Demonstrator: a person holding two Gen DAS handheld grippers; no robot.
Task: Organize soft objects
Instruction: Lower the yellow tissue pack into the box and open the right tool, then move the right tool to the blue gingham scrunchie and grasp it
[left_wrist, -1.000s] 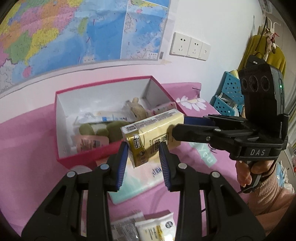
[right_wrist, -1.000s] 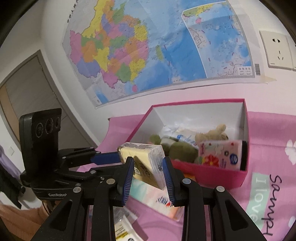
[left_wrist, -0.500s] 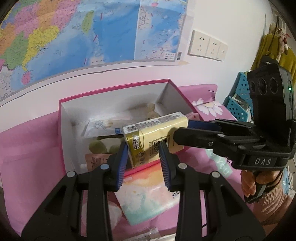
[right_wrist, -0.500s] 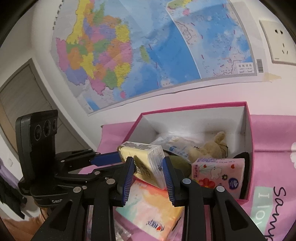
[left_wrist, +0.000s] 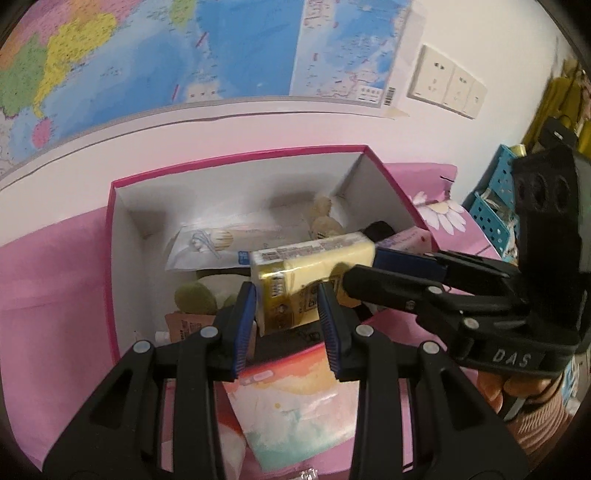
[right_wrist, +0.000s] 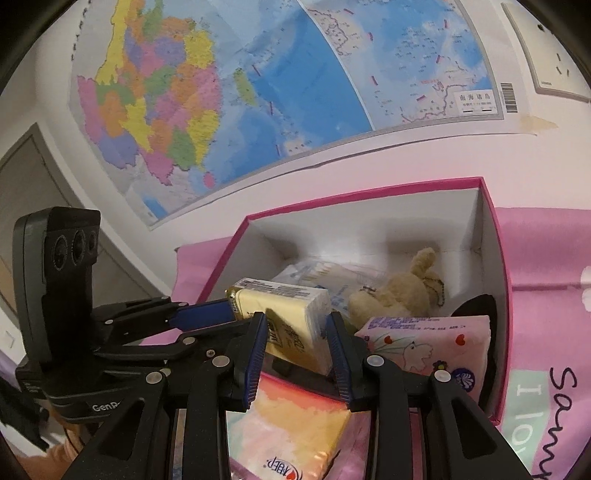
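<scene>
Tissue pack, yellow, hung over the open pink box, clamped at one end by the left gripper and at the other by the right gripper. The placing step looked underway; next, both would need to lower it among the plush toy and packets, then part.

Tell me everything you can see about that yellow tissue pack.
The yellow tissue pack is a soft rectangular brick in glossy plastic wrap with printed labels and a barcode strip. It is held level in the air above the open pink box, gripped at one end by the left tool and at the other by the right tool.
</scene>
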